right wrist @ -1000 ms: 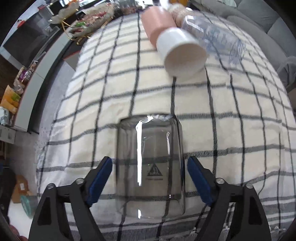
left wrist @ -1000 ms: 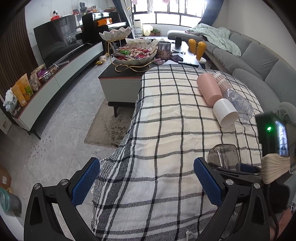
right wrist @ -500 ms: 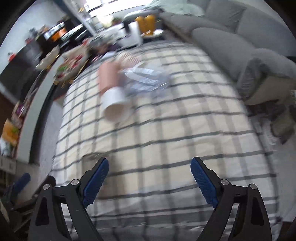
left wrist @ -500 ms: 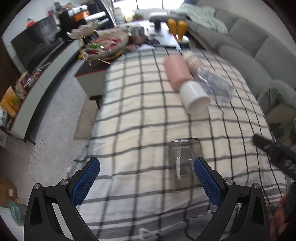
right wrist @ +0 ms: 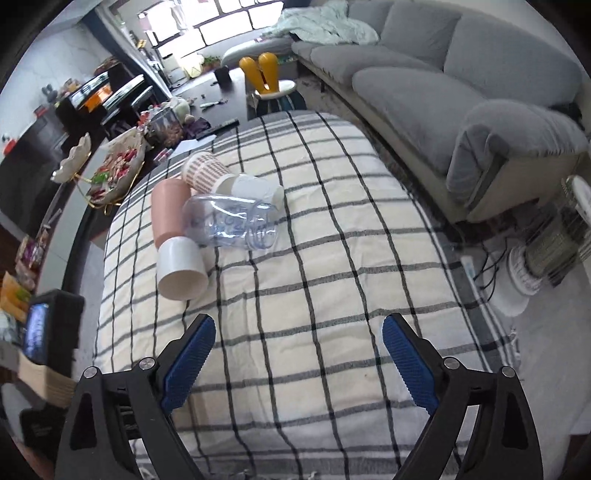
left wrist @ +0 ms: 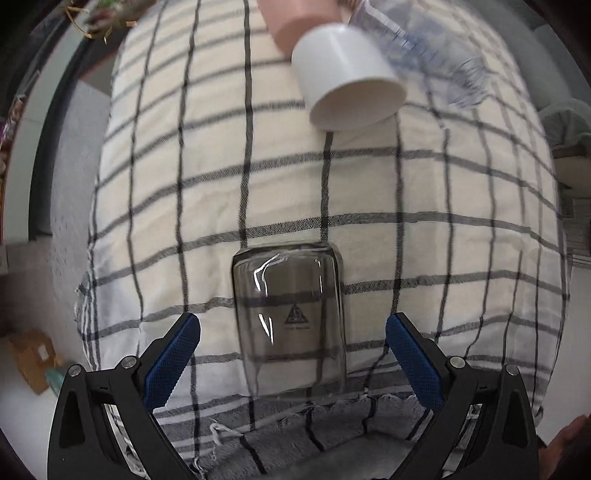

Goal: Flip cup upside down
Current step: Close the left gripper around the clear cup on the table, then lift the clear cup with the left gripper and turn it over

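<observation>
A clear glass cup with a small triangle mark stands on the checked cloth near the table's front edge. My left gripper is open, its blue pads on either side of the cup with a gap on both sides. My right gripper is open and empty above the cloth. The glass cup does not show in the right wrist view. The left gripper's body shows at the left edge of that view.
A white cup, a pink cup and a clear plastic bottle lie on their sides at the far end. In the right wrist view a patterned paper cup lies there too. A grey sofa stands to the right.
My right gripper let go of the glass cup and swung away to the right. My left gripper came in low and close, and now straddles the cup.
</observation>
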The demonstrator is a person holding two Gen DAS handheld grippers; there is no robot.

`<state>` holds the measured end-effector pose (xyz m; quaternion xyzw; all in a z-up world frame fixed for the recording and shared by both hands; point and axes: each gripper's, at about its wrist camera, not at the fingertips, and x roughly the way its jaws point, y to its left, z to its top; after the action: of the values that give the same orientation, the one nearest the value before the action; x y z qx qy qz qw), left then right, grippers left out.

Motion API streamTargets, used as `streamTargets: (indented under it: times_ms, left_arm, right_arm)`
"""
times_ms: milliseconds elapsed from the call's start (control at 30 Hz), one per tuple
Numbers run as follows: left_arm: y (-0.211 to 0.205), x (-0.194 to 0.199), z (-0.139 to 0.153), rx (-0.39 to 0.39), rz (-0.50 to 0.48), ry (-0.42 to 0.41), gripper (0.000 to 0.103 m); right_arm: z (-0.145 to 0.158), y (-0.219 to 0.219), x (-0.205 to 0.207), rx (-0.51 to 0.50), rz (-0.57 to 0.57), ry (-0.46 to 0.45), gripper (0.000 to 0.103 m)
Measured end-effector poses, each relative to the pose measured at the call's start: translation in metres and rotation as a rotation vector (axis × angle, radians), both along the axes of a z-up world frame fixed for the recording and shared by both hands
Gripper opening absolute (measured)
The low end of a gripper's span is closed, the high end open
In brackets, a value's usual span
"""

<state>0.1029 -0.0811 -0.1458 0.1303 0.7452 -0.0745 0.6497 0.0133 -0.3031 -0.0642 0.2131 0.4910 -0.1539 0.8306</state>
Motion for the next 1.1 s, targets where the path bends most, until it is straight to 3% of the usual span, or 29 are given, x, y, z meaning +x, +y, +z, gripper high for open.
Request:
streamTargets:
  times_ms: [233,367,500,633,800,967,1100]
  left_arm:
    - [-0.020,0.014,-0.023,0.097,-0.046,0.087,0.098]
    - [-0.025,0.020,-0.033,0.127,-0.054,0.127,0.091]
    - [-0.027,0.026,-0.047,0.159,-0.055,0.184,0.075]
    - [-0.027,0.027,-0.055,0.172,-0.059,0.197,0.071]
    - [-0.037,0.040,-0.057,0.173,-0.080,0.191,0.070]
    - [-0.049,0.032,-0.051,0.122,-0.079,0.170,0.070]
    - [-0.052,0.019,-0.021,0.086,-0.129,0.044,0.069]
  right_arm:
    - [-0.025,-0.015,0.018,0.081,-0.001,0.028,0.092]
    - [-0.039,-0.019,0.027,0.122,0.002,0.042,0.092]
    - [-0.050,-0.020,0.035,0.148,0.009,0.050,0.092]
    - [-0.058,-0.020,0.040,0.178,0.009,0.057,0.092]
    - [-0.064,-0.022,0.041,0.196,0.002,0.068,0.092]
    - [-0.060,-0.024,0.038,0.183,-0.002,0.059,0.092]
    - [-0.055,-0.026,0.033,0.180,-0.009,0.050,0.092]
